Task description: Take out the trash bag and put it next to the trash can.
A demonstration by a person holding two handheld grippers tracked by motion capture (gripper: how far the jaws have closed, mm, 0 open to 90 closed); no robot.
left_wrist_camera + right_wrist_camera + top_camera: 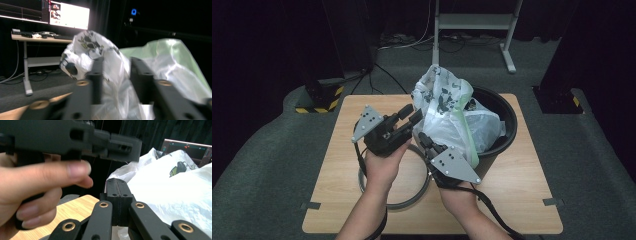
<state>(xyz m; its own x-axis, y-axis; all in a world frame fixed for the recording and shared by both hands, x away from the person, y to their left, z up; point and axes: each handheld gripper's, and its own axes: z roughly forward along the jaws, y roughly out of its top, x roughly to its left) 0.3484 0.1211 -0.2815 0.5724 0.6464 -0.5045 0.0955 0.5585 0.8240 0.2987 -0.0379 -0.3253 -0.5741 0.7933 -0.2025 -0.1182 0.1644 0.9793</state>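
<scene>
The white plastic bag (447,112) bulges out of the black bin (502,131) at 2 o'clock on the surface (532,200), likely being fitted as a liner. The left gripper (408,116), at the bag's 9 o'clock, stands released, film between its jaws. The right gripper (424,140) is clenched at the bag's 7 o'clock edge; whether film is pinched, I cannot tell. A grey ring (412,200) waits at 8 o'clock, probably to clamp it.

We cannot see the bin's (504,131) inside, as the white bag (447,112) spills over it. The grey ring (412,200) near the table's (532,200) front edge passes under both hands. The left gripper view is blurred.
</scene>
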